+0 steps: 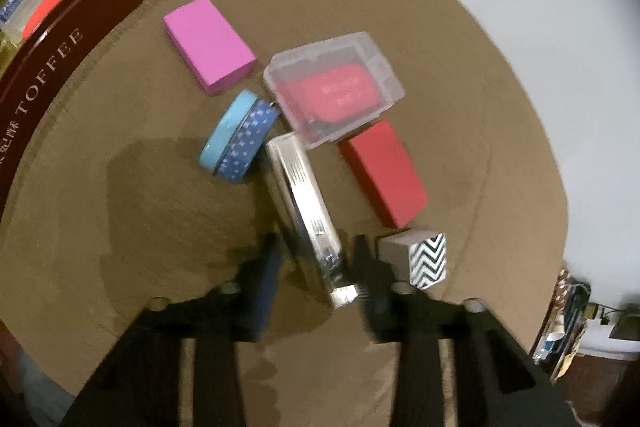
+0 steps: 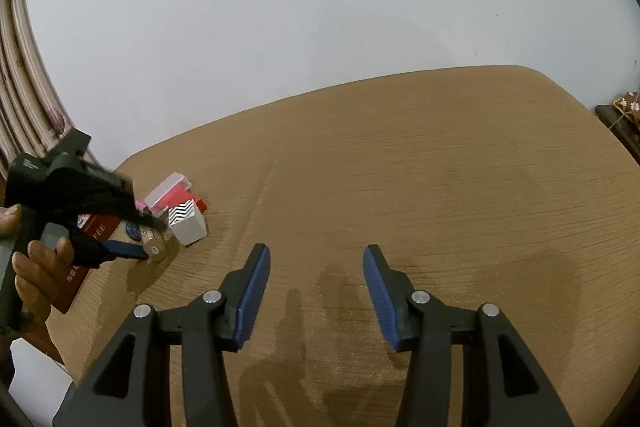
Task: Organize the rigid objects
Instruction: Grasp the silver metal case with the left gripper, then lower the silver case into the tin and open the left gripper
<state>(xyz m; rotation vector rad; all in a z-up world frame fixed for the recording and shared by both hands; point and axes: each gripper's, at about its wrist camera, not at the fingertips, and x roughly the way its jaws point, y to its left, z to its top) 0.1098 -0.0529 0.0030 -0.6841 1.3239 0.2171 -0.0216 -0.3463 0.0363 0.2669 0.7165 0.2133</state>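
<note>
Left gripper (image 1: 316,267) straddling silver case (image 1: 298,195), grip unconfirmed. Right gripper (image 2: 316,291) open, empty. Best squeezed squarely, lifted straight, clear of striped box (image 1: 416,259) alongside.

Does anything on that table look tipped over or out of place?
Yes. The blue tape rolls stand on edge, leaning together beside the pink box, and the clear plastic case sits tilted, one corner propped on the silver bar.
</note>
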